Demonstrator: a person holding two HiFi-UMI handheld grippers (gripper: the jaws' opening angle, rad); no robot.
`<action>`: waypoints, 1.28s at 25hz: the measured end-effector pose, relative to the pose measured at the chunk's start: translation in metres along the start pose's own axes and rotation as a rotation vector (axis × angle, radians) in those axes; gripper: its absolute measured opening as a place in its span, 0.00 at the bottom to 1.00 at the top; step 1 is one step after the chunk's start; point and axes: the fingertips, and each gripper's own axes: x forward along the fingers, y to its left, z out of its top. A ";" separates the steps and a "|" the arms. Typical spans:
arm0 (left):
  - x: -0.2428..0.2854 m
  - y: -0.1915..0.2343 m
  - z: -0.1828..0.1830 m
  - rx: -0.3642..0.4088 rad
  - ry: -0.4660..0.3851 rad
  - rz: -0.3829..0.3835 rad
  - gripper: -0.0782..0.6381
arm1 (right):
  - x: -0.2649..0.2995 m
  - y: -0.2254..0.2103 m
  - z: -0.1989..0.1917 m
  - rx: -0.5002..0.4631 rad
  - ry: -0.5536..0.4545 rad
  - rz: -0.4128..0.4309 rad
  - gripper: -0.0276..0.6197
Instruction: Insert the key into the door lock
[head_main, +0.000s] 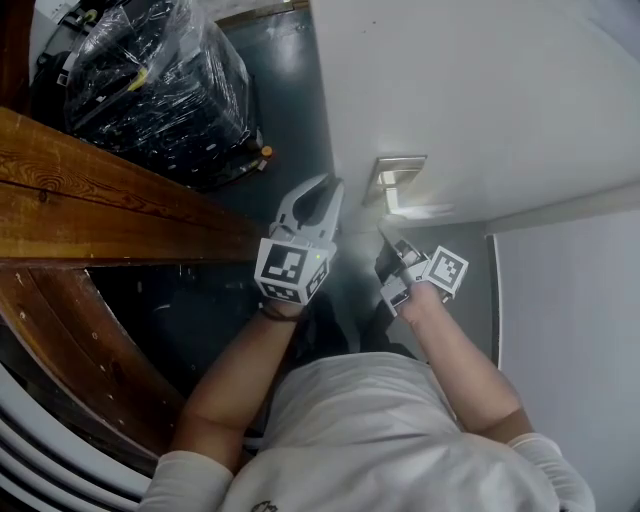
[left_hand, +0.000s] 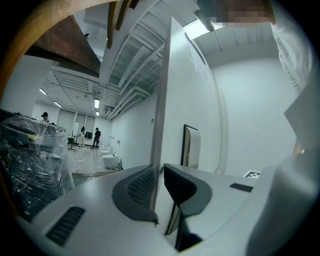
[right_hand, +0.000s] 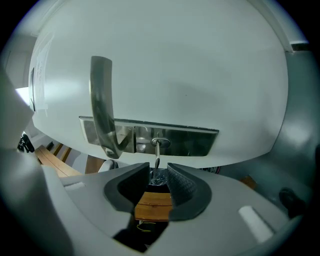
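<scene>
A white door (head_main: 480, 90) carries a metal lock plate (right_hand: 150, 137) with a lever handle (right_hand: 102, 105) at the plate's left end. The key (right_hand: 157, 159) points at the round keyhole (right_hand: 160, 143), its tip in it. My right gripper (right_hand: 158, 176) is shut on the key's head, straight in front of the plate. In the head view the right gripper (head_main: 392, 238) sits just below the lock plate (head_main: 398, 183). My left gripper (left_hand: 159, 172) is shut on the door's free edge (left_hand: 161, 100), which runs up between the pads. From above, the left gripper (head_main: 318, 185) is left of the plate.
Wooden beams (head_main: 100, 190) run along the left, with a black load wrapped in clear plastic (head_main: 160, 80) beyond them. A white wall panel (head_main: 570, 330) stands at the right of the door. Past the door edge lies a large hall with distant people (left_hand: 96, 136).
</scene>
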 end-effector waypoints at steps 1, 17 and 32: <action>-0.001 0.001 0.002 -0.002 -0.004 0.005 0.16 | -0.005 0.001 -0.002 -0.019 0.007 -0.008 0.18; -0.059 -0.060 0.058 -0.086 -0.036 -0.034 0.16 | -0.067 0.138 0.004 -0.590 0.032 0.054 0.07; -0.069 -0.107 0.134 0.079 -0.094 0.102 0.12 | -0.063 0.273 0.002 -1.390 -0.071 0.028 0.05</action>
